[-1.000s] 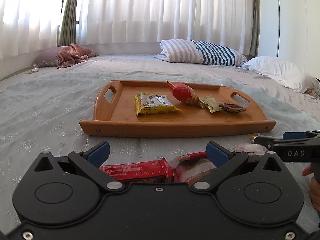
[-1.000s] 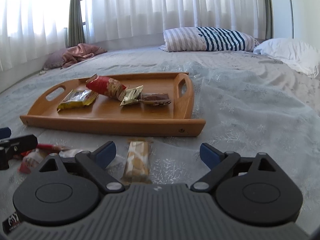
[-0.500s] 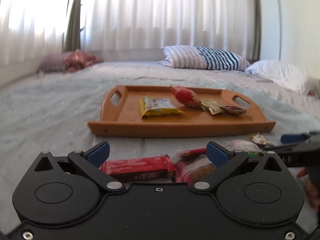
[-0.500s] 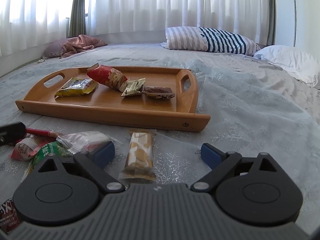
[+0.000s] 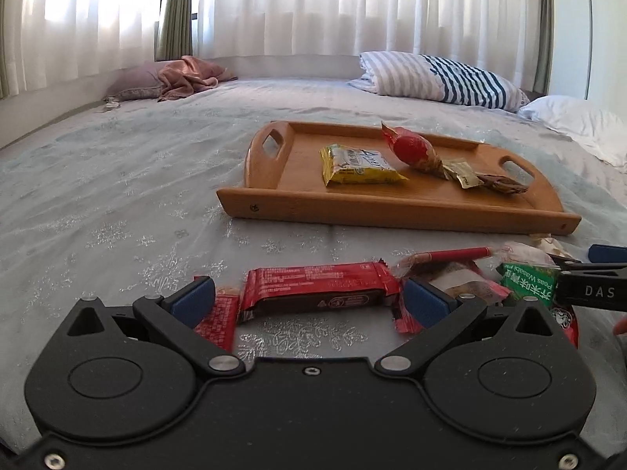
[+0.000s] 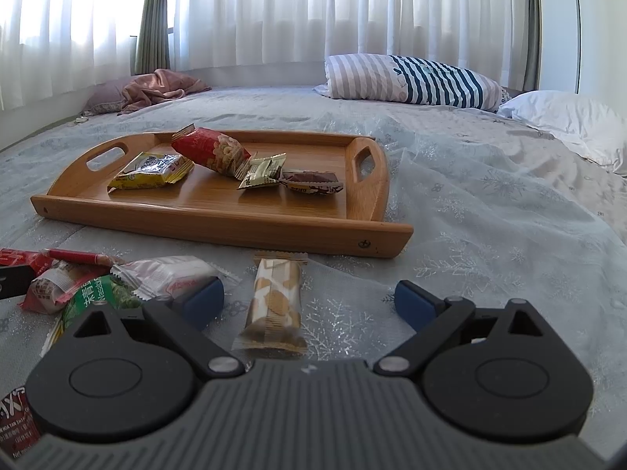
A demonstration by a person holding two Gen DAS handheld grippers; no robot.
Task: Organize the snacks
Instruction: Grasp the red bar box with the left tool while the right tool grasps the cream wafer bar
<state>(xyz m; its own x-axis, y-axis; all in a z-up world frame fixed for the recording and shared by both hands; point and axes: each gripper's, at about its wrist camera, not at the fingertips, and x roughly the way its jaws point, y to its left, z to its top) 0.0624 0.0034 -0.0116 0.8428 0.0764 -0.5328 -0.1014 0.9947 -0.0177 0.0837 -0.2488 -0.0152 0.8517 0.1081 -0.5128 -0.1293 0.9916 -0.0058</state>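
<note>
A wooden tray (image 6: 219, 211) with cut-out handles is seen on a pale bed cover (image 6: 490, 211) patterned with snowflakes, and four snacks are laid in it: a yellow packet (image 6: 151, 170) toward 9 o'clock, a puffy red bag (image 6: 209, 150) propped at a tilt in the middle, a small gold sachet (image 6: 260, 170) touching the bag's lower end, and a brown wrapped sweet (image 6: 311, 182) toward 3 o'clock. The remaining snacks are scattered on the cover in front of the tray. A long red bar (image 5: 317, 288) with a dark underside is seen lying crosswise between the spread jaws of the left gripper (image 5: 309, 299), which are released and closed on nothing. A tan wafer packet (image 6: 276, 305) with a cookie print is seen lying lengthwise between the wide-open jaws of the right gripper (image 6: 309, 301), nearer the left one, not grasped. At 9 o'clock of it a white crinkled packet (image 6: 168, 276), a green wasabi-pea bag (image 6: 102, 297), a red-and-white wrapper (image 6: 53, 286) and a thin red stick (image 6: 74, 256) are heaped together, touching. A striped pillow (image 6: 411, 82) and a white pillow (image 6: 564, 121) are seen at the far edge of the bed, beneath white curtains (image 6: 313, 11).
</note>
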